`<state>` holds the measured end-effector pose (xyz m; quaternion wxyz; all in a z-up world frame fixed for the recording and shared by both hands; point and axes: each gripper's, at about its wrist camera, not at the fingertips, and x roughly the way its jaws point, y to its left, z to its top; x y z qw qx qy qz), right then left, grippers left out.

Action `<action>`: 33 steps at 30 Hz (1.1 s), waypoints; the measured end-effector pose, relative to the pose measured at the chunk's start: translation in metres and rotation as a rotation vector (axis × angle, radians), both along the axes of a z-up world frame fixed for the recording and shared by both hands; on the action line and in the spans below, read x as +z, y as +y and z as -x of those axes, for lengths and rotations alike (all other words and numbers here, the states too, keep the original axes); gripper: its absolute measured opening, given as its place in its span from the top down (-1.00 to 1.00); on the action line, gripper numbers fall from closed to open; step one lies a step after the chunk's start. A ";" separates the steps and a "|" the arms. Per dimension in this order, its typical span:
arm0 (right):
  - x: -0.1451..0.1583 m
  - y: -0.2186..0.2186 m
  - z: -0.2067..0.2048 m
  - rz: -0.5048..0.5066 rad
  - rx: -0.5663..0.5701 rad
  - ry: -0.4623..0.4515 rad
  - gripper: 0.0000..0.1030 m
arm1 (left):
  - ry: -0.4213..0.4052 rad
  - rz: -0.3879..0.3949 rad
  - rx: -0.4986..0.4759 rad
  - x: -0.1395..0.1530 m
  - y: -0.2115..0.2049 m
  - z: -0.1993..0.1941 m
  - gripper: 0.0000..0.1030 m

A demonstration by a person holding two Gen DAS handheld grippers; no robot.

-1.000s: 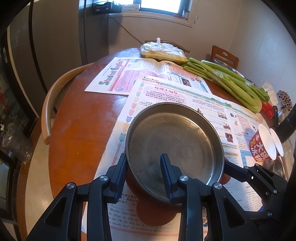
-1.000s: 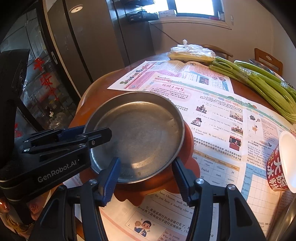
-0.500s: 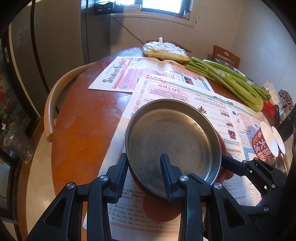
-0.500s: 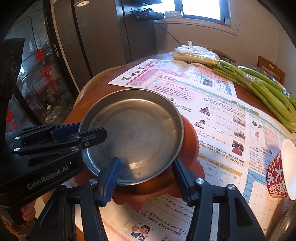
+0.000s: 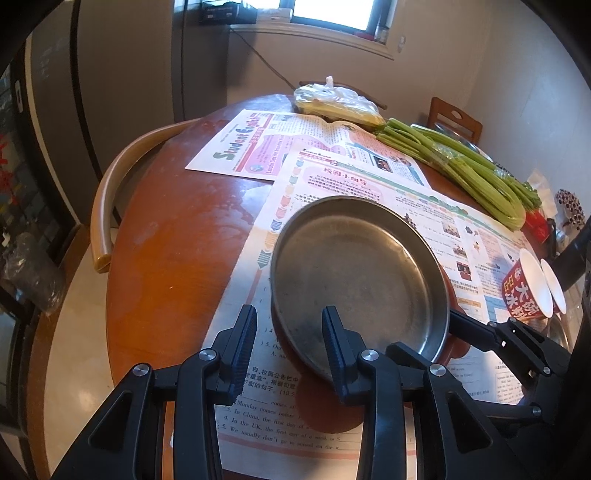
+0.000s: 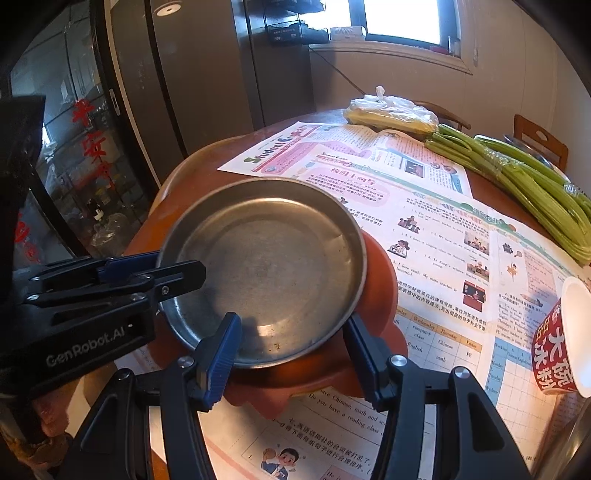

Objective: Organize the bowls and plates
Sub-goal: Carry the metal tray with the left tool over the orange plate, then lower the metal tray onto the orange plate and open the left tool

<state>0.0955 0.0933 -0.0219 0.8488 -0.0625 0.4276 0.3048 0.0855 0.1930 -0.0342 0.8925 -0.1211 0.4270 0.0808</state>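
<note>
Steel plate [image 5: 354, 277] sits centre frame, nested on a red plate [image 6: 376, 280] over newspaper [image 5: 369, 177] on the round table [image 5: 173, 236]. Left gripper [image 5: 290, 343] fingers spread, straddling the steel rim without pinching. Right gripper [image 6: 291, 354] fingers spread wide around both plates' near edge; red paper bowl [image 6: 557, 347] at right edge.

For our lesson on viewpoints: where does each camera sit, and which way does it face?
Left wrist: on the left gripper, looking across the steel plate towards the window; its two fingers and the right gripper show.
Right wrist: on the right gripper, facing the plate's near edge; its fingers and the left gripper show.
Shared: steel plate, newspapers, celery, red cup.
</note>
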 end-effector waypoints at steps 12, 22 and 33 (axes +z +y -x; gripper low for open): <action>0.005 -0.005 0.000 -0.024 -0.016 0.003 -0.11 | -0.015 -0.004 -0.008 0.002 -0.004 0.004 0.15; 0.011 -0.016 0.001 -0.054 -0.045 -0.004 -0.12 | -0.054 0.000 0.007 0.014 -0.002 0.011 0.00; 0.032 -0.042 -0.001 -0.111 -0.097 -0.040 -0.17 | -0.048 0.071 0.037 0.013 0.012 0.016 -0.11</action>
